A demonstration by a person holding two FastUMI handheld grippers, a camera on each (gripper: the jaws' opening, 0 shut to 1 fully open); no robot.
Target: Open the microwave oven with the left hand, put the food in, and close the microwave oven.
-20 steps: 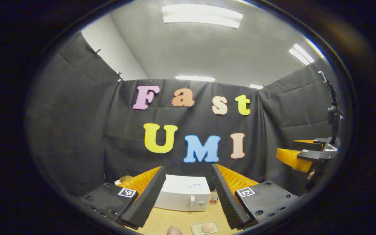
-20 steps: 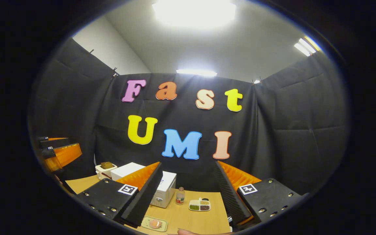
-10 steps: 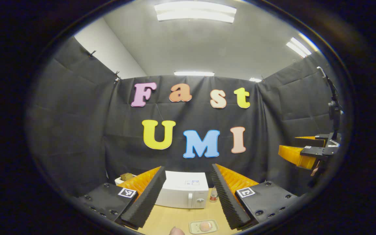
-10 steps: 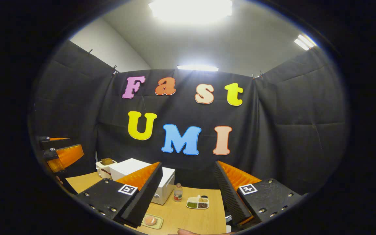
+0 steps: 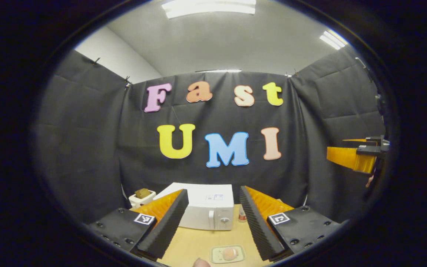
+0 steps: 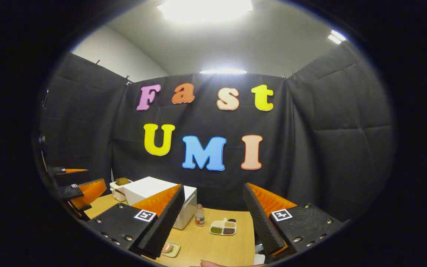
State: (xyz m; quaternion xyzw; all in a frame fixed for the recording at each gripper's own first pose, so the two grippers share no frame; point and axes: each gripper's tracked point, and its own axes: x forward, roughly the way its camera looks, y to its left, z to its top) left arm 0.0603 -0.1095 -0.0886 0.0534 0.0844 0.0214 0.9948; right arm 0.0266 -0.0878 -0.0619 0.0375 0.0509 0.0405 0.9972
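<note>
Table (image 5: 198, 243) of light wood now takes more of the lower frame in both views than one second ago, because you have tilted both cameras downward; this means you are only starting the approach, and no step of the task is done yet.

Next in size is the microwave oven (image 5: 208, 209), white, standing at lower centre of the left gripper view with its door shut and its handle on the right part of the front. In the right gripper view it sits at lower left (image 6: 154, 193).

Your left gripper (image 5: 213, 211) has its fingers spread wide with nothing between them, well apart from the oven. Your right gripper (image 6: 213, 215) is the same, released and empty.

The food (image 5: 229, 253) lies on a small tray (image 5: 217, 256) at the bottom edge of the left gripper view, nearer to you than the oven. Small bottle (image 6: 199, 216) and a divided dish (image 6: 223, 227) stand at the right of the oven.

I judge that the left gripper must go to the door handle first.
</note>
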